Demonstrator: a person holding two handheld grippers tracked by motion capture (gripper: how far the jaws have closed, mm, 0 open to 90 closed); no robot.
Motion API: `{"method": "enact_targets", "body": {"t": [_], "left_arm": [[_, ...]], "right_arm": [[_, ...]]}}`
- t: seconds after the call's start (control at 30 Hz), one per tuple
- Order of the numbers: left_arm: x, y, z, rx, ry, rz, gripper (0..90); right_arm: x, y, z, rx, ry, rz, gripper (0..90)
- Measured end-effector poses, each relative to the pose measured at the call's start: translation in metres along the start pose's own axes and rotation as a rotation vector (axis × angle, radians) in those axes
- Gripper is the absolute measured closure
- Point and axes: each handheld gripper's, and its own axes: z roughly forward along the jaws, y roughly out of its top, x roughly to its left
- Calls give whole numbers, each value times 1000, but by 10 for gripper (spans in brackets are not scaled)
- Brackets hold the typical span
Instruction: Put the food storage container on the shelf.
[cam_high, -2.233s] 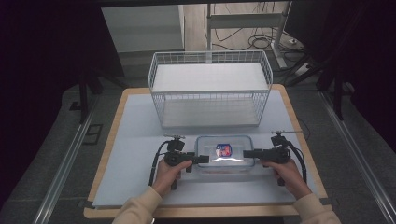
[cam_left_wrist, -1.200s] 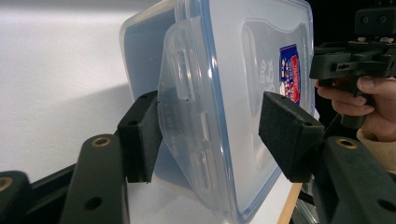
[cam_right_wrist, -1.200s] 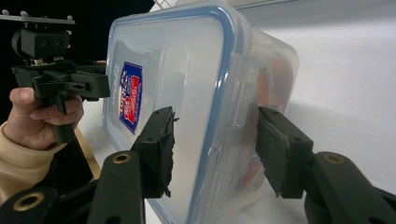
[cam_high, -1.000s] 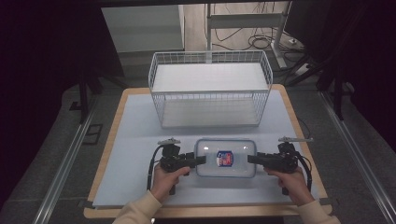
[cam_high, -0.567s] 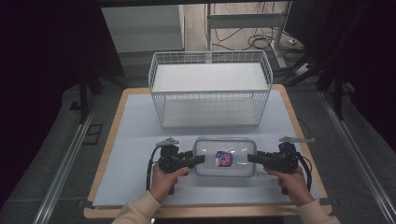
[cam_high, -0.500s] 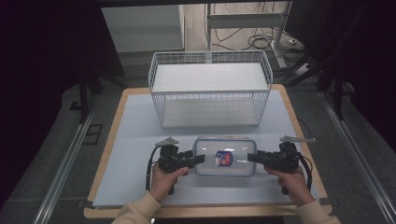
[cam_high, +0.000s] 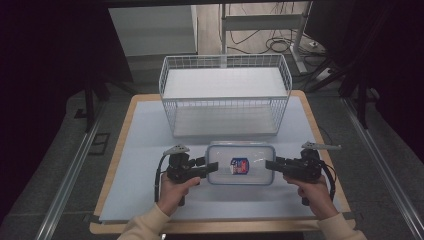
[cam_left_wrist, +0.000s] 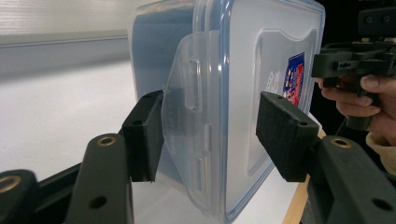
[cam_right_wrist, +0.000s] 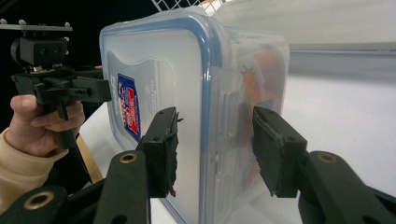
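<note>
Looking at a table (cam_high: 103, 200) with a pale mat (cam_high: 145, 145) on top, and parking a white wire basket (cam_high: 225, 61) at its 12 o'clock end.

Sitting at 6 o'clock from the basket, near it: a clear plastic box (cam_high: 222, 156) with a blue-rimmed snap lid and a sticker (cam_high: 239, 166) in the middle. Seemingly lying flat on the mat, though not betting on it. Judging it as stiff, light and pretty slick, so probably wanting to slide or tip if pinched at one end alone. Guessing the two short ends are the best bet, pads above and below, right over the latch (cam_left_wrist: 187, 107) where the plastic is thicker. Seeing something orange inside through the wall, so expecting a bit of shifting weight.

Coming in level at 9 o'clock of the box: left gripper (cam_high: 212, 168), rolled sideways, clamping down on that end, one pad (cam_left_wrist: 144, 135) pressing the latch flap. Mirroring it at 3 o'clock: right gripper (cam_high: 270, 165), jaws apart and straddling the other end, pads (cam_right_wrist: 163, 149) looking just short of the plastic.

Gripping the handles from 6 o'clock: left hand (cam_high: 172, 192) and right hand (cam_high: 312, 192), forearms angling slightly inward.
</note>
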Motion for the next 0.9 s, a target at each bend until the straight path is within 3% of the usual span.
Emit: {"method": "enact_targets", "body": {"t": [0.43,0.9], "left_arm": [[4,16,-15,-28,11,13,437],[-10,53,-26,-59,25,67,437]], "right_arm": [[9,25,9,-3,7,-52,520],[23,58,-3,-54,11,-100,519]]}}
